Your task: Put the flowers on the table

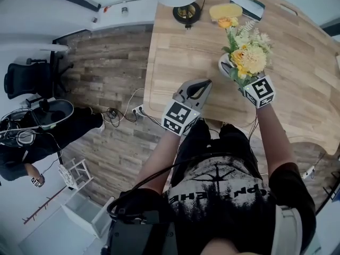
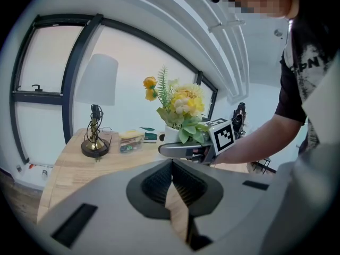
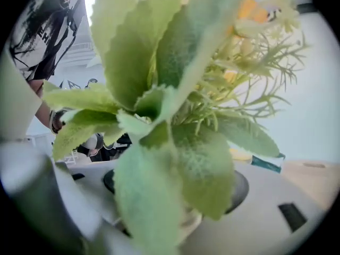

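A bunch of yellow and cream flowers (image 1: 249,57) with green leaves stands in a small white pot (image 2: 171,134) over the right part of the wooden table (image 1: 180,52). My right gripper (image 1: 234,68) reaches in from the near side, its jaws spread wide with the pot between them. In the right gripper view the leaves (image 3: 175,105) fill the picture and hide most of the jaws; only a bit of the pot's rim (image 3: 194,219) shows. My left gripper (image 1: 197,85) hovers over the table's near edge, left of the flowers, shut and empty.
A lamp (image 1: 186,12) stands at the table's far edge, with a yellow-lidded container (image 1: 226,10) and a green-edged book (image 1: 247,4) beside it. Left of the table are wooden floor, cables, an office chair (image 1: 26,78), a seated person (image 1: 32,142) and a white rack (image 1: 74,174).
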The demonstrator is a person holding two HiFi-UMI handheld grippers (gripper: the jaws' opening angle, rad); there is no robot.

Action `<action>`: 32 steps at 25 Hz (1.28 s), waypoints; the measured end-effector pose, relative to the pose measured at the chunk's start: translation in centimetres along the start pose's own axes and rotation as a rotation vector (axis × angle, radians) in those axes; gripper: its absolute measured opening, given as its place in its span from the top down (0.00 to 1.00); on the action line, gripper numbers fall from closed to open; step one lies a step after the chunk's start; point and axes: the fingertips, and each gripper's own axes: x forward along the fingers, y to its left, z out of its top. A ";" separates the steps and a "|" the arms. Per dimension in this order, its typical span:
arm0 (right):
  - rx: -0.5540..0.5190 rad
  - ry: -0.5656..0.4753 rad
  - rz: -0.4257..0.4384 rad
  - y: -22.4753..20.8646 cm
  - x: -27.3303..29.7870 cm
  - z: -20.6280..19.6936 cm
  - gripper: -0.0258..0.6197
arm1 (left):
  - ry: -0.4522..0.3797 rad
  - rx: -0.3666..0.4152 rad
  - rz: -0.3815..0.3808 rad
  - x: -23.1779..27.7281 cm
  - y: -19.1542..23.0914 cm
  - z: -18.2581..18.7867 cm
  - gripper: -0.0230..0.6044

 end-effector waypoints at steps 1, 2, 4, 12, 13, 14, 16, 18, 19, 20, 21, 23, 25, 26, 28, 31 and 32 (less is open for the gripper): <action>-0.002 0.001 0.002 0.0 -0.1 0.0 0.51 | 0.000 0.001 -0.001 0.1 -0.1 0.0 0.94; -0.004 0.002 0.003 0.1 -0.3 -0.1 0.51 | -0.002 0.004 -0.003 0.1 -0.2 0.1 0.94; -0.009 0.007 0.004 0.2 -0.7 -0.1 0.50 | -0.012 0.014 -0.005 0.3 -0.4 0.6 0.94; -0.013 0.031 0.022 0.3 -3.1 -0.5 0.50 | -0.018 0.022 -0.008 1.2 -1.5 1.3 0.94; -0.010 0.035 0.025 0.2 -3.5 -0.5 0.50 | -0.023 0.027 -0.009 1.4 -1.7 1.5 0.94; -0.008 0.039 0.028 0.2 -3.9 -0.6 0.50 | -0.028 0.033 -0.010 1.5 -1.9 1.8 0.94; -0.006 0.051 0.034 0.2 -4.6 -0.8 0.50 | -0.036 0.039 -0.010 1.8 -2.2 2.2 0.94; -0.007 0.059 0.034 0.1 -5.5 -0.9 0.51 | -0.040 0.040 -0.013 2.0 -2.7 2.4 0.94; -0.007 0.060 0.030 0.0 -6.1 -0.9 0.50 | -0.045 0.047 -0.015 2.1 -2.9 2.7 0.94; -0.007 0.061 0.026 0.0 -6.7 -0.8 0.50 | -0.052 0.056 -0.016 2.2 -3.2 3.0 0.94; -0.008 0.062 0.021 -0.1 -7.3 -0.7 0.51 | -0.056 0.063 -0.017 2.2 -3.4 3.3 0.94; -0.017 0.070 0.007 0.0 -8.6 -0.4 0.51 | -0.052 0.063 -0.015 2.1 -3.8 3.2 0.94; -0.030 0.081 -0.006 0.0 -9.9 -0.1 0.51 | -0.053 0.061 -0.011 1.8 -4.0 3.2 0.94; -0.034 0.082 -0.011 0.1 -10.5 0.3 0.51 | -0.057 0.065 -0.008 1.7 -4.1 3.3 0.94; -0.043 0.067 -0.025 0.1 -11.6 1.4 0.55 | -0.070 0.077 -0.004 1.6 -4.2 3.9 0.94; -0.063 0.030 -0.054 -0.1 -13.2 3.6 0.83 | -0.094 0.091 0.000 1.5 -4.3 5.0 0.94; -0.067 0.025 -0.059 -0.1 -13.6 4.2 0.87 | -0.097 0.094 -0.001 1.5 -4.3 5.2 0.94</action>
